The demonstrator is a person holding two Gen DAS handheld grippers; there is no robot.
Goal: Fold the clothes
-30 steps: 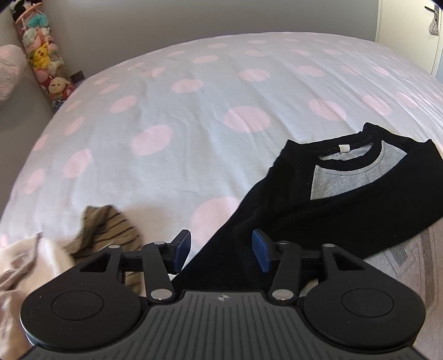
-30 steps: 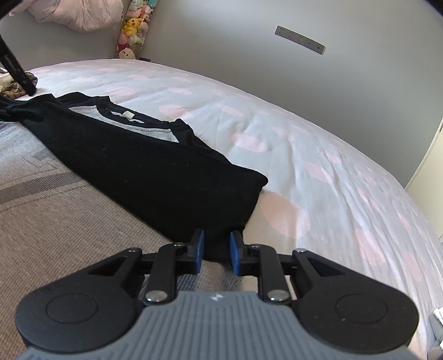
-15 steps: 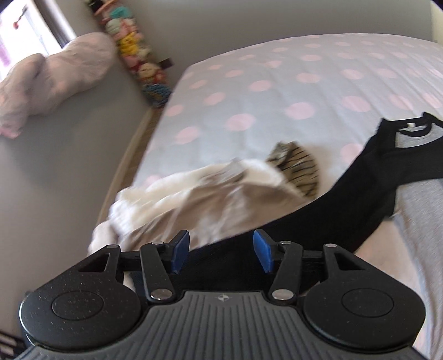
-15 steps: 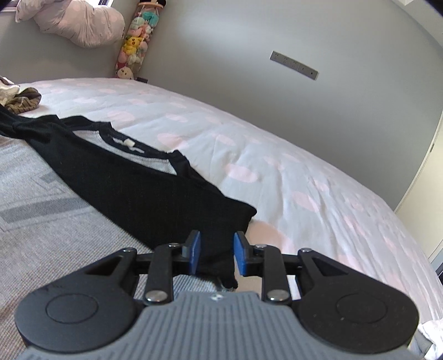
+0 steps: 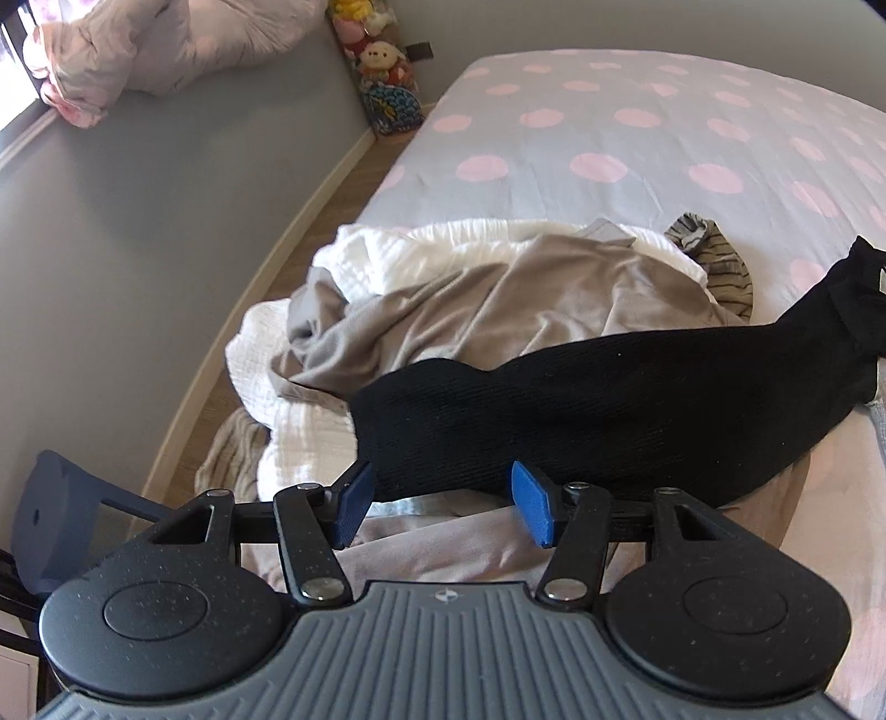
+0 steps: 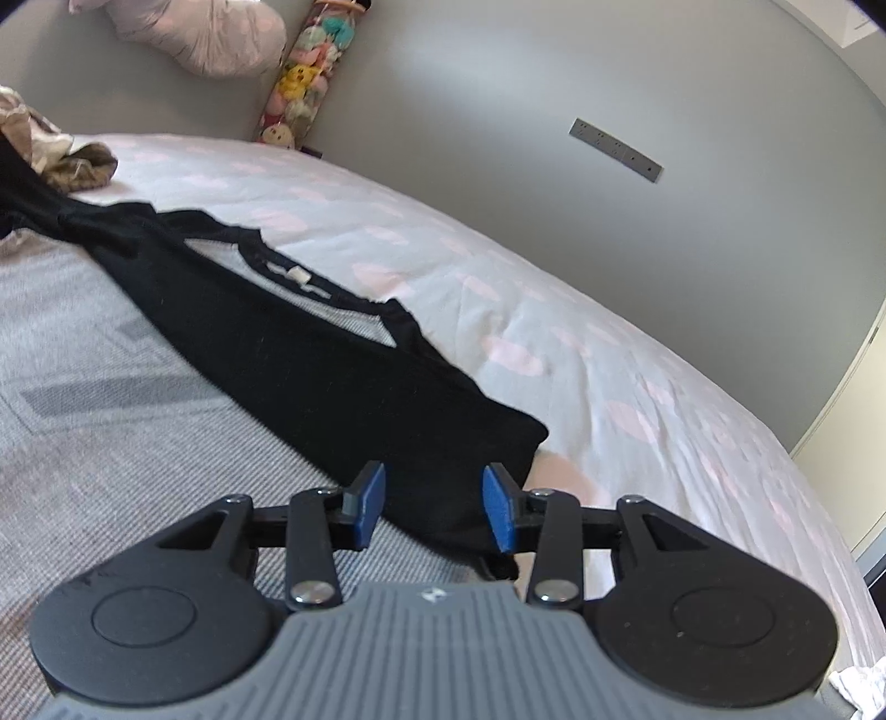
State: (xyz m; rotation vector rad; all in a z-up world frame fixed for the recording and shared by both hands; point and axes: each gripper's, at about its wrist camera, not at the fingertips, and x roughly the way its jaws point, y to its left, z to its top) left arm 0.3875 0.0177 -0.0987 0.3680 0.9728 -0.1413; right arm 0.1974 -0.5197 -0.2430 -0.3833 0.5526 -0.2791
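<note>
Both the left hand-held gripper (image 5: 440, 501) and the right hand-held gripper (image 6: 434, 507) gaped wide, holding nothing, astride the black-sleeved grey knit shirt (image 6: 310, 360), risking a pinch of the polka-dot bed sheet (image 6: 581, 354).

A tube of soft toys (image 6: 302, 72) is standing in the corner against the grey wall (image 6: 554, 83), a pink bundle of bedding (image 5: 166, 44) is resting beside it, and a grey strip (image 6: 616, 149) is hanging on the wall.
</note>
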